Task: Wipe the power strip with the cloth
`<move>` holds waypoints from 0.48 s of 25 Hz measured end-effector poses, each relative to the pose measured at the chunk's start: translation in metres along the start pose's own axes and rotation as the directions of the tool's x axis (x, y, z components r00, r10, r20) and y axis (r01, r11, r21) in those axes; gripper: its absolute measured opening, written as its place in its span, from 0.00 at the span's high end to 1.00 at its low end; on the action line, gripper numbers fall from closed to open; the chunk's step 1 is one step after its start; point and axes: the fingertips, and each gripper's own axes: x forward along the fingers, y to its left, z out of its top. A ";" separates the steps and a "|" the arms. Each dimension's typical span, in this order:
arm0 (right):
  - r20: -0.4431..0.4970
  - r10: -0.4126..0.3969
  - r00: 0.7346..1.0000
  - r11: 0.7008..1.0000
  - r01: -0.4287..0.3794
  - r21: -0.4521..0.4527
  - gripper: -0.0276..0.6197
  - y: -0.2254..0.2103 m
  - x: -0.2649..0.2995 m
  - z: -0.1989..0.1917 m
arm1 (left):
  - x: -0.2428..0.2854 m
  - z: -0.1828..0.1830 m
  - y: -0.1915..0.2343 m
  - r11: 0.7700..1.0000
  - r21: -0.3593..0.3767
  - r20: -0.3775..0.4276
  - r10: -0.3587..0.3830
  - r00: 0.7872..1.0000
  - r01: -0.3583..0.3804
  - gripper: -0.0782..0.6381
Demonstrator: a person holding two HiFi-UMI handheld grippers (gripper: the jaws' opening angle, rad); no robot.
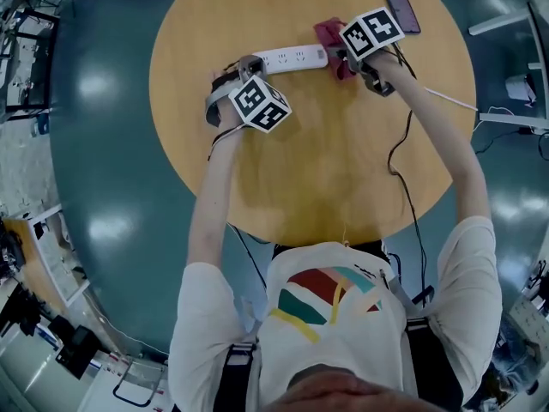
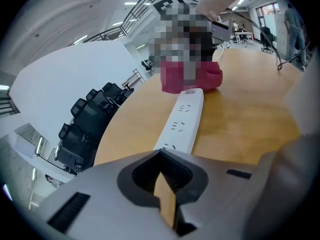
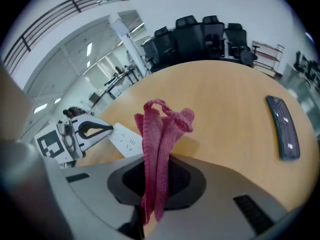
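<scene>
A white power strip (image 1: 292, 57) lies across the far part of the round wooden table (image 1: 317, 170). My left gripper (image 1: 249, 63) is shut, with its tips at the strip's left end. In the left gripper view the power strip (image 2: 185, 119) runs away from the closed jaws (image 2: 161, 156) toward the red cloth (image 2: 212, 79). At the strip's right end my right gripper (image 1: 343, 58) is shut on the red cloth (image 1: 328, 33). The cloth (image 3: 160, 129) sticks out bunched from the right gripper (image 3: 152, 184), above the table beside the power strip (image 3: 125, 141).
A dark phone (image 1: 401, 9) lies at the table's far right edge, also visible as the phone (image 3: 282, 126) in the right gripper view. A thin white cable (image 1: 450, 99) crosses the table's right rim. Black office chairs (image 3: 210, 36) stand beyond the table.
</scene>
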 end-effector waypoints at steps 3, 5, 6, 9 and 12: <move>0.088 -0.037 0.995 0.995 0.029 0.098 0.90 0.000 -0.003 -0.017 | 0.002 -0.002 -0.008 1.000 0.030 -0.019 0.004 1.000 -0.003 0.84; 0.116 -0.065 0.991 0.992 0.051 0.117 0.90 0.004 -0.004 -0.029 | 0.002 -0.003 -0.009 0.999 0.038 -0.023 0.005 1.000 -0.004 0.84; 0.126 -0.070 0.990 0.991 0.055 0.124 0.90 0.008 -0.004 -0.034 | 0.002 -0.003 -0.009 0.999 0.037 -0.022 0.004 1.000 -0.004 0.84; 0.140 -0.047 0.989 0.991 0.028 0.131 0.90 0.029 -0.002 -0.048 | 0.001 -0.007 -0.010 0.999 0.044 -0.016 0.008 1.000 -0.008 0.84; 0.135 -0.030 0.990 0.992 0.012 0.128 0.90 0.044 -0.002 -0.060 | -0.002 -0.006 -0.013 0.998 0.066 -0.016 0.003 1.000 -0.002 0.84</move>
